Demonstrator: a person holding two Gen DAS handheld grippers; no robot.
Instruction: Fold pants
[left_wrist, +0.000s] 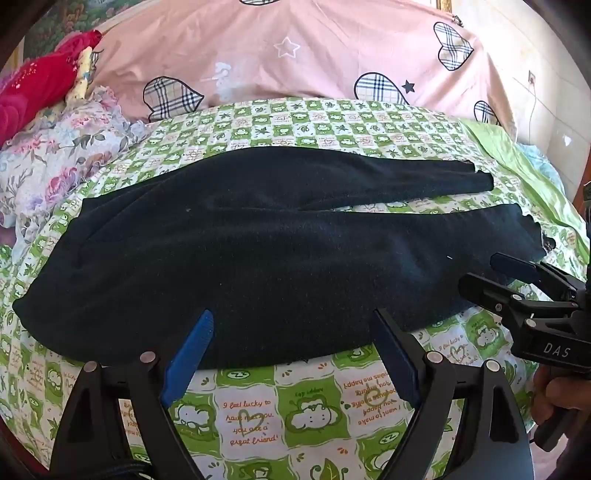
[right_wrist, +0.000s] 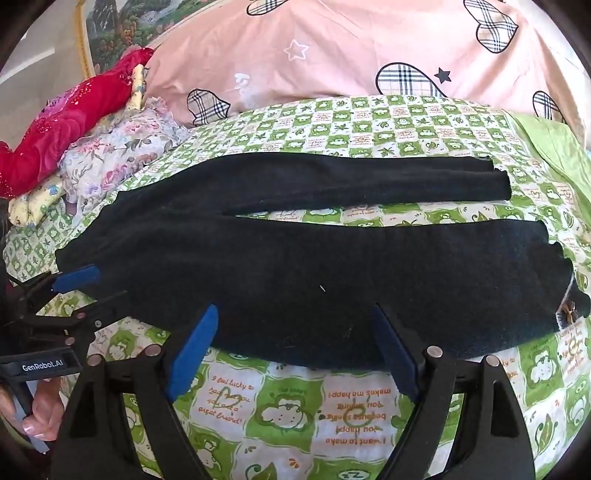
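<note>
A: What is nearest?
B: Low in frame, the left gripper (left_wrist: 291, 325) and right gripper (right_wrist: 291, 321) gape wide, holding nothing.
A: And beyond?
B: Dark knit pants (left_wrist: 258, 258) lie flat mid-frame on a green checked cartoon sheet (left_wrist: 295, 406); a pink heart-print quilt (left_wrist: 295, 48) fills the top.

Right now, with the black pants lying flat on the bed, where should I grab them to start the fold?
Take the near long edge of the black pants, coming from the near side. That leg lies flat and closest; the left gripper and right gripper already straddle it, fingers open.
</note>
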